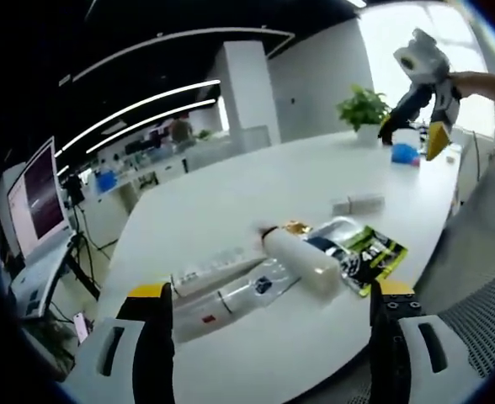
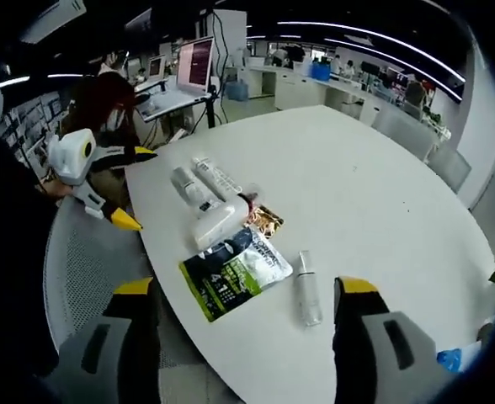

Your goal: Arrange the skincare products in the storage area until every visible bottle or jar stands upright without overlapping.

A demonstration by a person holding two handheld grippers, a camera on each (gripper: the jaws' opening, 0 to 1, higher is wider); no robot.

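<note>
Both claws gaping: left claw [image 1: 268,324], right claw [image 2: 243,324]. Bottles [image 2: 204,202] lying piled mid-bench [image 2: 357,177] beside pouch [image 2: 235,271]. Risk: rolling off near edge if nudged carelessly.

bare table [image 2: 382,194], bottles [image 2: 207,198] clustered near edge

4 white bottles and tubes [image 2: 210,198] lie flat, clustered beside a green-black sachet [image 2: 233,271]; 1 small bottle [image 2: 306,289] lies apart right.
</note>
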